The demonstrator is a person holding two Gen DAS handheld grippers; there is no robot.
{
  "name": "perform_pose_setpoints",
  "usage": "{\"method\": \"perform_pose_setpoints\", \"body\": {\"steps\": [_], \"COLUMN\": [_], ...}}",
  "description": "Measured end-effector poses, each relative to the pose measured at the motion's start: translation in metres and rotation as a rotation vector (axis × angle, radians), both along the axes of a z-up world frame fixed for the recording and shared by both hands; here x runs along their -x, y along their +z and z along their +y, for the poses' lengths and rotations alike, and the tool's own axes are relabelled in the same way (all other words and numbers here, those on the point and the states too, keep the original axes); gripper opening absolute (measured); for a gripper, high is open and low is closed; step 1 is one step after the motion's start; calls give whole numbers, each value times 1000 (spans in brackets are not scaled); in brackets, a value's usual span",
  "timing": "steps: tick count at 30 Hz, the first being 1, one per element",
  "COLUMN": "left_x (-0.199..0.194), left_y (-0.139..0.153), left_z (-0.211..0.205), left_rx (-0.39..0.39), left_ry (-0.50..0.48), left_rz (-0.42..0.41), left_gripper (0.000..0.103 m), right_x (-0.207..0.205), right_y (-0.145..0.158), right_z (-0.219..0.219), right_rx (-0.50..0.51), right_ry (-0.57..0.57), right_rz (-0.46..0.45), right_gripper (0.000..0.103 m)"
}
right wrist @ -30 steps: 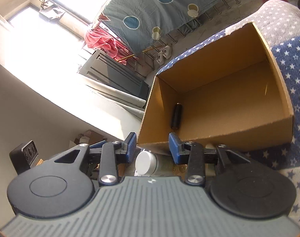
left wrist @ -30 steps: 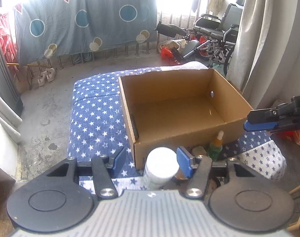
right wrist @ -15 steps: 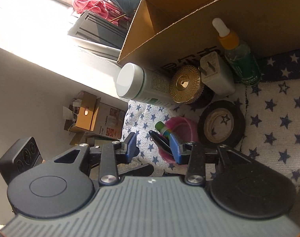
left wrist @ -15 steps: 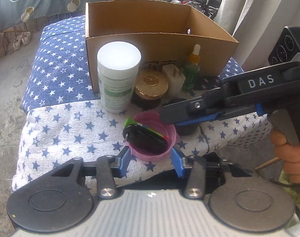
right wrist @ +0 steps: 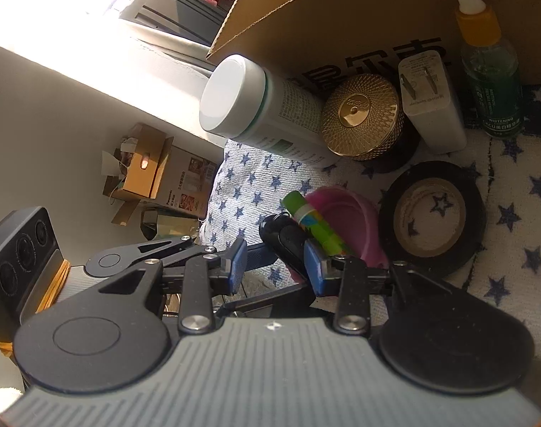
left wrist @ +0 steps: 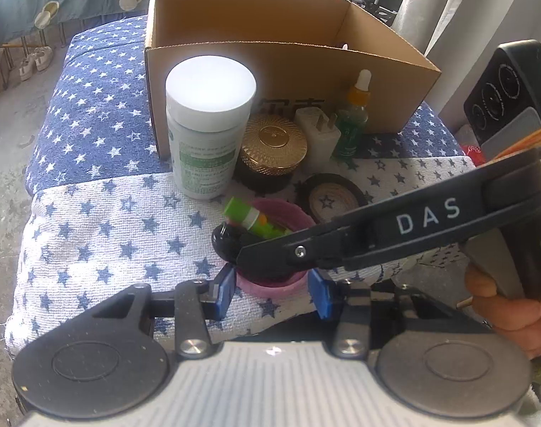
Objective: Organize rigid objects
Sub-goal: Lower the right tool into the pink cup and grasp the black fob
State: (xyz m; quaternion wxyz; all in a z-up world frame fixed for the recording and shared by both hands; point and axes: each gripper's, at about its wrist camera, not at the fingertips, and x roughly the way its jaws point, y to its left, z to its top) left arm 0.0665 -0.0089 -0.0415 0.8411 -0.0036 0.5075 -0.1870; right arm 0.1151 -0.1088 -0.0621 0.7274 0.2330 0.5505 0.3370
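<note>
Left wrist view
Landmark: pink cup [left wrist: 270, 249], near the front edge of the star cloth [left wrist: 103, 235].
Left gripper [left wrist: 272, 290]: jaws have just been closing; blue pads now flank the cup's near wall, whether they press it I cannot tell.
In the cup: green tube [left wrist: 245, 213] and a black object [left wrist: 224, 240], both poking over the rim.
Right gripper [left wrist: 266, 259]: reaching in from the right across the cup, "DAS" in white on its arm; hand [left wrist: 512, 306] on the trigger.
Behind the cup: white bottle [left wrist: 208, 124] with a green label, gold-lid jar [left wrist: 274, 146], white plug [left wrist: 318, 131], green dropper [left wrist: 352, 121], then the open box [left wrist: 288, 64].
Right of the cup: tape roll [left wrist: 329, 195], lying flat.

Right wrist view
Right gripper [right wrist: 275, 267]: jaws narrow and have closed a little further, around the black object [right wrist: 284, 238] at the cup's [right wrist: 345, 217] rim; contact cannot be told.
Green tube [right wrist: 313, 220]: leaning just beside the right pad.
Dropper [right wrist: 491, 67]: label reads "WHITENING".
Box [right wrist: 341, 7]: black Chinese print on its side.
Tape roll [right wrist: 430, 217]: right of the cup.
Left gripper [right wrist: 252, 252]: under the cup.
</note>
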Motion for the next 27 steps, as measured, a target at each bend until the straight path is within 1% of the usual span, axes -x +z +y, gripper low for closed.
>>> {"method": "perform_pose_setpoints", "body": {"steps": [6, 8, 15, 22, 26, 27], "left_x": [-1, -2, -6, -14, -16, -16], "left_y": [-2, -2, -1, -6, -9, -8], "left_z": [1, 1, 4, 3, 3, 4], "left_rx": [7, 9, 6, -10, -10, -10], "left_ry": [14, 17, 41, 55, 61, 63], "left_rz": [-1, -3, -19, -41, -52, -58], "left_gripper": [44, 44, 44, 44, 44, 44], "right_x": [-4, -5, -2, -6, -9, -9], "right_y": [-3, -3, -2, -12, -16, -17], "right_z": [4, 3, 1, -10, -11, -11], "right_rx": [14, 18, 58, -4, -17, -22], "right_ry": [-1, -9, -59, -115, -144, -147], "right_rz": [-9, -7, -25, 31, 43, 44], "right_gripper": [26, 25, 28, 28, 32, 34]}}
